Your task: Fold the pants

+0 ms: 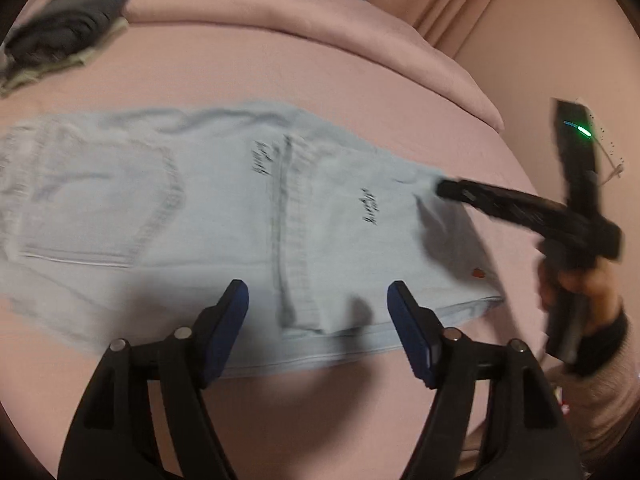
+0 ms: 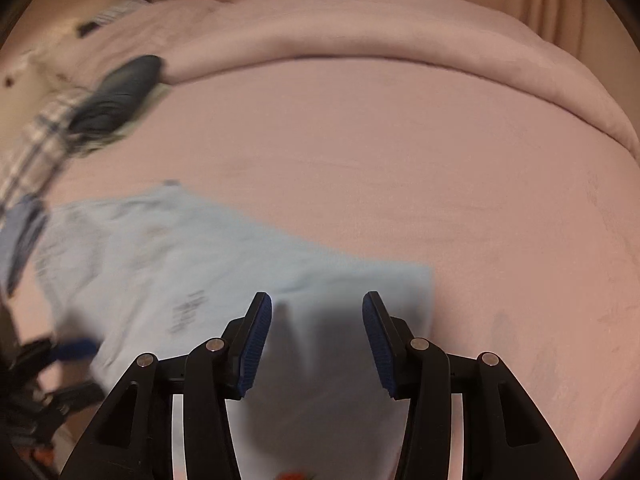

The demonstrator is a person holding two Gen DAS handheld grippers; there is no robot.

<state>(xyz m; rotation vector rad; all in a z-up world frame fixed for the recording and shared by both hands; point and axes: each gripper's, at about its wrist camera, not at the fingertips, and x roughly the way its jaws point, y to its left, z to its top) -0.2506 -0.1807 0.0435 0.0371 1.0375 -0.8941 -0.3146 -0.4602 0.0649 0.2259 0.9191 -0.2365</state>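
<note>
Light blue pants [image 1: 224,216] lie flat on the pink bed, with one part laid over another and dark lettering on the cloth. My left gripper [image 1: 318,320] is open just above the pants' near edge, holding nothing. My right gripper [image 2: 317,320] is open over the right end of the pants [image 2: 200,280], with cloth between its blue pads but not pinched. In the left wrist view the right gripper [image 1: 444,190] reaches in from the right, its tip at the pants' far right corner.
A dark grey garment [image 1: 68,28] lies on a pale cloth at the bed's far left; it also shows in the right wrist view [image 2: 120,96] beside plaid fabric [image 2: 36,148]. A rolled pink blanket [image 1: 320,32] runs along the back. Pink sheet [image 2: 440,180] spreads to the right.
</note>
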